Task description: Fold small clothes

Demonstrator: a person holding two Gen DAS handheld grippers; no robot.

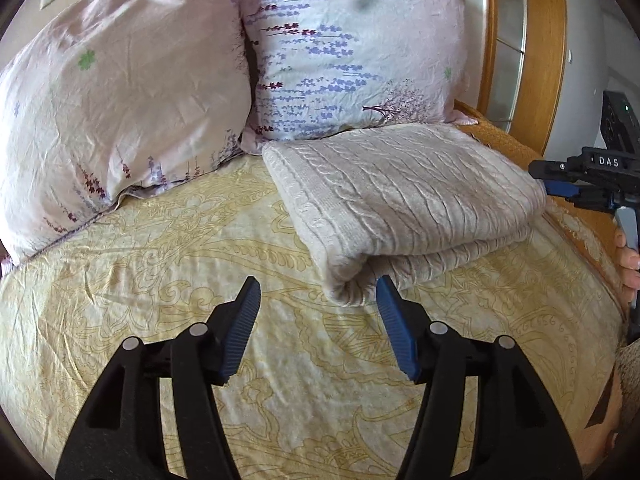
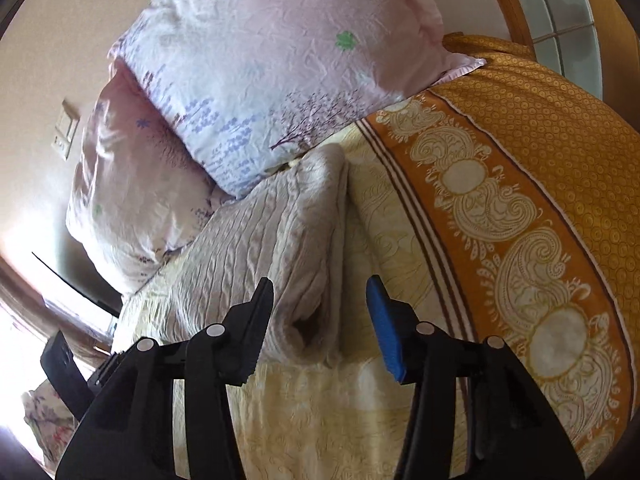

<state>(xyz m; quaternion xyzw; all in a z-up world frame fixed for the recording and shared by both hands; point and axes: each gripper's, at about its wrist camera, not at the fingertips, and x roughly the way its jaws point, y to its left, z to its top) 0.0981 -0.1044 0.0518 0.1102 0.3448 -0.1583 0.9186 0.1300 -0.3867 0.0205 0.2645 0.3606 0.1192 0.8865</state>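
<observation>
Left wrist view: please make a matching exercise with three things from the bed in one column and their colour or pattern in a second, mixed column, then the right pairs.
1. folded knit garment
2. right pillow
3. bedsheet

a. pale yellow with paisley lines
b. plain beige with cable ribs
c. white and pink with purple flowers

Pairs: 1-b, 2-c, 3-a
</observation>
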